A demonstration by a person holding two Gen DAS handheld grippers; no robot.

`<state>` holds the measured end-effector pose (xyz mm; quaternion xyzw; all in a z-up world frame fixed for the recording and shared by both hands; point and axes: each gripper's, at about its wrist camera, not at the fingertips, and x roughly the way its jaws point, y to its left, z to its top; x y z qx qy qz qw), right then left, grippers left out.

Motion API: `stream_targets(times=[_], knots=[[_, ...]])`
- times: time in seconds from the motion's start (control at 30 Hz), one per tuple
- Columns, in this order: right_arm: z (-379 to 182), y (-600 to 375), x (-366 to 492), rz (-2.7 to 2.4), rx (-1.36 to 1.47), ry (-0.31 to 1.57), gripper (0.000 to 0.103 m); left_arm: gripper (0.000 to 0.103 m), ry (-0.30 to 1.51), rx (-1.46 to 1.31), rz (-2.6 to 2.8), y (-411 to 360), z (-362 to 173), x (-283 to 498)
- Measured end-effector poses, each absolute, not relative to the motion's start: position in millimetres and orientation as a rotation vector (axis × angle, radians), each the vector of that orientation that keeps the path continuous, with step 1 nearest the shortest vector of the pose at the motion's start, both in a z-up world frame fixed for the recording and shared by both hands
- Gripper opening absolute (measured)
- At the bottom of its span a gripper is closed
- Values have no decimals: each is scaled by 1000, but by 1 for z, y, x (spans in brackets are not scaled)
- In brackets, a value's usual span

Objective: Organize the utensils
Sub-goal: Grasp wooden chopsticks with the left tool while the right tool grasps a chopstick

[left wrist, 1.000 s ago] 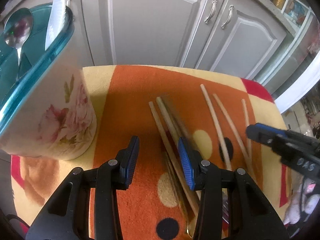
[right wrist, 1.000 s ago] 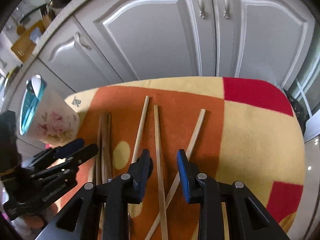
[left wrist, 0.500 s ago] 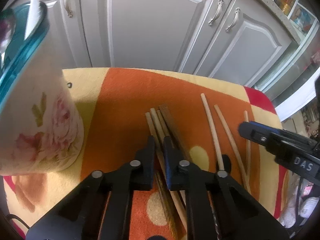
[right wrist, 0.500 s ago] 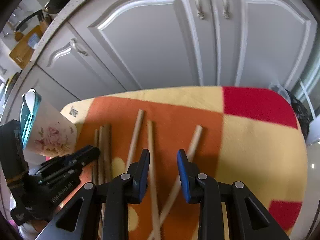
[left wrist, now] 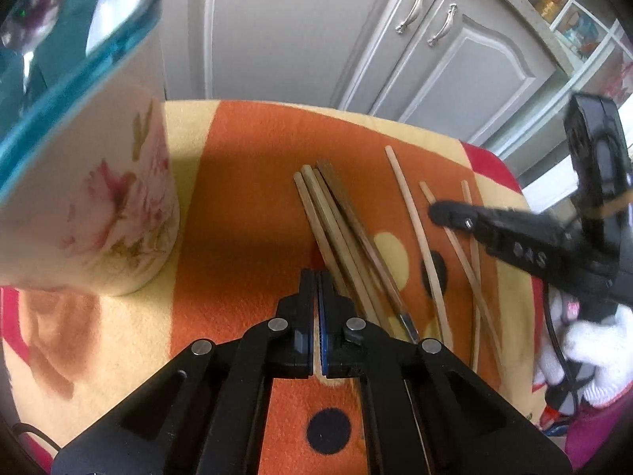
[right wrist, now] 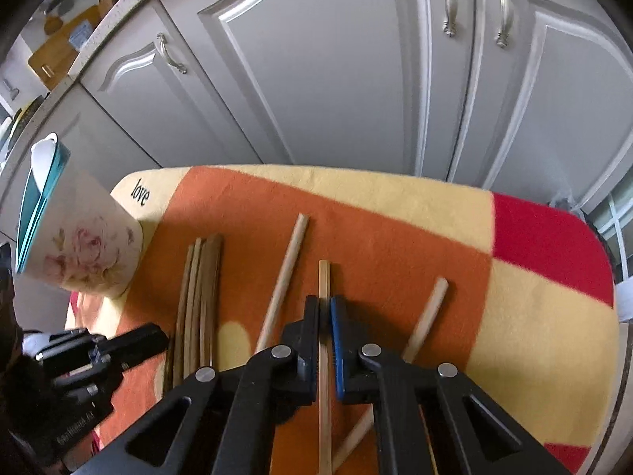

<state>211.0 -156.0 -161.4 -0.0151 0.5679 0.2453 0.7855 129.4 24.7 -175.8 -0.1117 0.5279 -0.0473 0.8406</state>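
1. Right gripper [right wrist: 324,308]: jaws just closed, clamped on a pale chopstick [right wrist: 324,356] mid-blanket [right wrist: 534,316], ready for lifting.
2. Left gripper [left wrist: 317,283]: jaws just closed fully, apparently empty, beside the chopstick bundle [left wrist: 340,237].
3. Floral holder [left wrist: 99,206]: blanket's left edge, the likely destination.

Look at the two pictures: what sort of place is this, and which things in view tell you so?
Most likely a home kitchen. Grey cabinet doors with metal handles stand under a speckled countertop, and chopsticks lie on a blanket-covered surface beside a floral utensil holder with a spoon in it.
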Motion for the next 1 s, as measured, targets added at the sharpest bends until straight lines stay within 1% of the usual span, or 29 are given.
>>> stream_targets(times=[0.2,0.47,0.6,1.0], knots=[[-163,-166,206,539,6,1246,5,7,1097,-246,-67,19,-173,147],[-164,-168,207,548,19,1255,5,7,1104,-207,-60,13,-179,161],[-165,-169,209,555,32,1264,5,7,1118,-233,-39,21,-180,161],[-165,-163,214,552,27,1266,5,8,1115,-226,11,12,-179,173]])
